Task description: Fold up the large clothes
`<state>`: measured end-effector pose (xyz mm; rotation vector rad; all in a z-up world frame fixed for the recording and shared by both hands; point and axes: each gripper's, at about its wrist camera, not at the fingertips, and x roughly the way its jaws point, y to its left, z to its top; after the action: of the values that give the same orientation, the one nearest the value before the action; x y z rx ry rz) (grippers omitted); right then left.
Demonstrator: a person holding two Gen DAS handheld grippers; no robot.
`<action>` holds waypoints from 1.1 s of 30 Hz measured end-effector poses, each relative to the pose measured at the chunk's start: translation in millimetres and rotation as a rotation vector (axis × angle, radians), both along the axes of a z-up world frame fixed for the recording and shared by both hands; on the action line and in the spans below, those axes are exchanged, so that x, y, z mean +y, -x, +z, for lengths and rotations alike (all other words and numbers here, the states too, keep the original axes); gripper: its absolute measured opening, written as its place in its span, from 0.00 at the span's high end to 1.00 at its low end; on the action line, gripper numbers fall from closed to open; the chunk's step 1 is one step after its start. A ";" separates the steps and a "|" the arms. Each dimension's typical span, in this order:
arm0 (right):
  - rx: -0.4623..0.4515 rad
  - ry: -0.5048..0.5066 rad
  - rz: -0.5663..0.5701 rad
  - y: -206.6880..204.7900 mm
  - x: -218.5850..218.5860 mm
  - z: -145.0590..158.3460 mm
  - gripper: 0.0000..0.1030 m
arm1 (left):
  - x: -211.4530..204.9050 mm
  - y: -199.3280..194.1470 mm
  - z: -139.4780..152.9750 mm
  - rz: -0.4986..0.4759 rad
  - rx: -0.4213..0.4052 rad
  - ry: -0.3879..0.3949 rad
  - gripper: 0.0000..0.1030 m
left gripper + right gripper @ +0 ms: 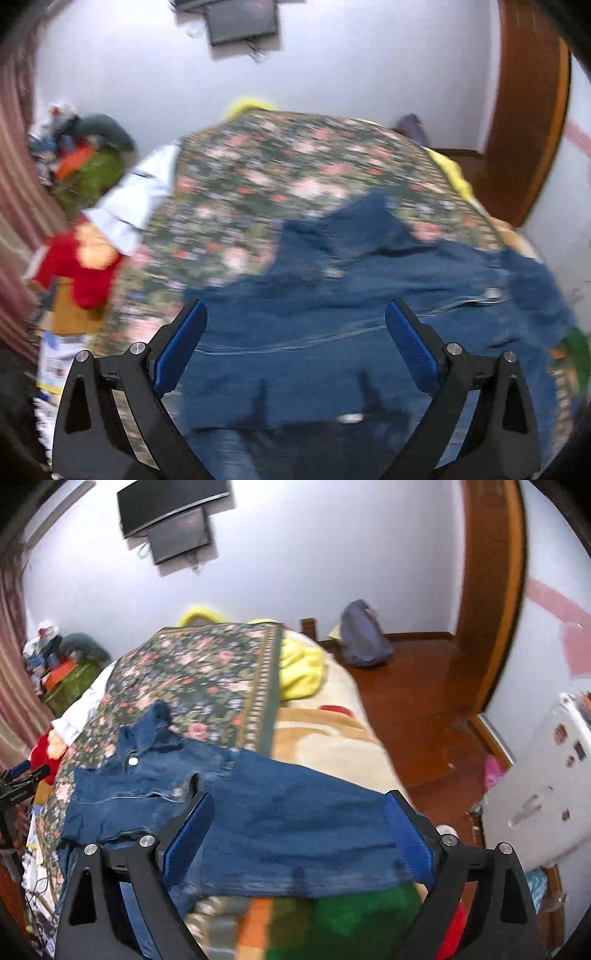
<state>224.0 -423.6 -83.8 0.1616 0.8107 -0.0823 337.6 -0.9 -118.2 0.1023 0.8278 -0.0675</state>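
One pair of jeans [258,812] — seemingly flat — under two grippers, left gripper [295,343] and right gripper [295,830] both spread wide.

- bed [332,738]: bedspread [207,672] on its left half
- jeans [258,805] across near end of bed, over bedspread edge
- towel [299,668] on bed, right of bedspread, far end
- bag [364,638] on floor right of bed
- screens [173,520] on wall behind bed
- clutter pile [85,162] left of bed

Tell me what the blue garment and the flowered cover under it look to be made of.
Blue garment: looks like denim, matte mid-blue with pale stitched seams and a metal button. Flowered cover: probably a woven or printed cotton spread, matte, with a patterned border; the blur leaves the weave uncertain.
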 end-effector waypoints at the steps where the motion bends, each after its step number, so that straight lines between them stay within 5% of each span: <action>1: 0.004 -0.002 -0.020 5.2 -7.5 -1.9 0.10 | -14.2 -4.1 -5.5 -0.025 0.023 0.020 0.05; 6: 0.063 -0.052 -0.124 30.0 -50.1 -28.4 0.10 | -75.8 -17.1 -34.7 -0.114 0.106 0.022 0.05; 12: 0.198 -0.284 -0.218 46.3 -101.5 -89.2 0.10 | -129.9 -22.9 -71.2 -0.215 0.194 -0.010 0.05; 19: 0.291 -0.507 -0.324 39.1 -141.1 -152.8 0.10 | -149.5 -36.1 -107.8 -0.226 0.298 0.023 0.05; 22: 0.310 -0.592 -0.339 29.6 -150.0 -174.4 0.13 | -141.7 -42.2 -115.9 -0.195 0.339 0.098 0.05; 28: 0.289 -0.607 -0.400 7.9 -158.4 -193.5 0.35 | -134.4 -41.5 -121.7 -0.157 0.354 0.157 0.04; 33: 0.269 -0.548 -0.381 -7.9 -157.6 -182.3 0.75 | -136.1 -38.2 -123.3 -0.152 0.336 0.140 0.04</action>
<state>231.9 -581.2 -266.1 0.8369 1.0502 -0.2437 375.8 -137.0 -241.5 0.0212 1.1470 -0.2918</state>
